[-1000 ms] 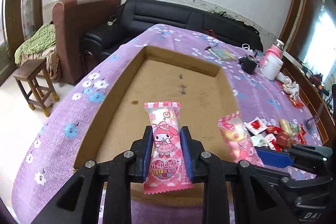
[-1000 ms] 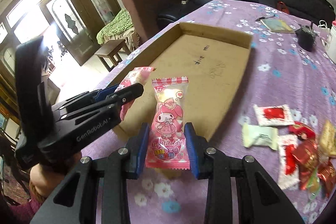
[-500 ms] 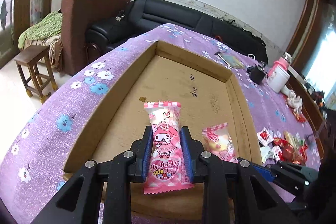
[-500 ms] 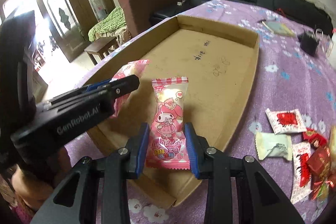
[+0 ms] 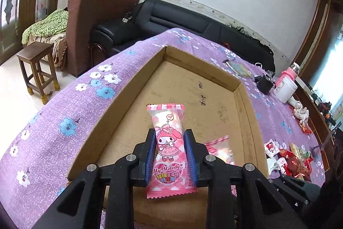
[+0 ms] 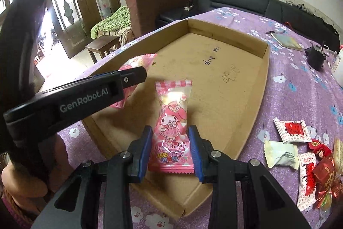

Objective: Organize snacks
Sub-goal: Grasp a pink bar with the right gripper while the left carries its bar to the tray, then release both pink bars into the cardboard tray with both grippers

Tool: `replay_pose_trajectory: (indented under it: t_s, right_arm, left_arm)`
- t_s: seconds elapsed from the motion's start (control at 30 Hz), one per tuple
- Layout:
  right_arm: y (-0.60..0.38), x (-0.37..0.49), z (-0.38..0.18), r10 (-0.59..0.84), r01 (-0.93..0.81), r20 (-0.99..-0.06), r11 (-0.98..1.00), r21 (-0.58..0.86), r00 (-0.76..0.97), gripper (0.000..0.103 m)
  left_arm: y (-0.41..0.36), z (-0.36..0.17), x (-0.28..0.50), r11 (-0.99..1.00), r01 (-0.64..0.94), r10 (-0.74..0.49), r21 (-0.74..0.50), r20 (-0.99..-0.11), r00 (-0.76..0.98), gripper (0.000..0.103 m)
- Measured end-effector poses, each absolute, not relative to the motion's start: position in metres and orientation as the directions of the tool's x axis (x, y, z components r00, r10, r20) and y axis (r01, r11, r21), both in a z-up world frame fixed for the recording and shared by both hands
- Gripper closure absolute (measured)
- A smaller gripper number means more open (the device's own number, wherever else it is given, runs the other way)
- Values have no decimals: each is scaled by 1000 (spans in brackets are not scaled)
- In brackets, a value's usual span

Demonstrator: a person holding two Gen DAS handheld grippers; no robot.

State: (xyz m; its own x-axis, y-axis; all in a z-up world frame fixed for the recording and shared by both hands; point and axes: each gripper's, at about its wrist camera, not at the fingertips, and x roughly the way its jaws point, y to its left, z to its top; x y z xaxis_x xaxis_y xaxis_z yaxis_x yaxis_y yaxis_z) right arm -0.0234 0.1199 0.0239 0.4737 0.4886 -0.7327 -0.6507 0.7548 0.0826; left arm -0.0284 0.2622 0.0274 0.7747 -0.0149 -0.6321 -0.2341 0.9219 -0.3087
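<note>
In the left wrist view my left gripper (image 5: 169,136) is shut on a pink My Melody snack packet (image 5: 168,119), held upright over the near end of a shallow cardboard tray (image 5: 244,98). My right gripper (image 6: 170,132) is shut on a second, matching pink packet (image 6: 173,115), also over the tray's (image 6: 263,78) near end. The right wrist view shows the left gripper (image 6: 137,76) from the side with its packet (image 6: 138,60) sticking out. The tray's floor is bare apart from pen marks.
Several loose wrapped snacks (image 6: 310,164) lie on the purple flowered tablecloth (image 5: 64,121) right of the tray. Farther back stand a white jar (image 5: 286,89), a black object (image 5: 264,84) and a booklet (image 5: 239,68). A wooden stool (image 5: 36,70) and sofas stand beyond the table.
Both grippers, each with its packet, have sunk and moved forward from over the tray's near edge to above its floor. Neither grip has changed.
</note>
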Motion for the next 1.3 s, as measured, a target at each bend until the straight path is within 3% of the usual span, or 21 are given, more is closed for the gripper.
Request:
replay_pose_trajectory:
  t_s: [0.43,0.63,1.3]
  right_arm:
    - [113,-28,24,505,-658,-710,749,77,492,69]
    - [107,-30,30,509,-653,-685,754,63,521,63]
    - [66,-12,54,589,-567,-598,783,255,543,60]
  left_arm:
    - [264,26,-27,919,-228,-29,-321,-634,773,74]
    - [263,28,-30,922,-220,-28,-319,-622,783,58]
    - [261,31,-31,921,-219,-24,-323,-606,795,57]
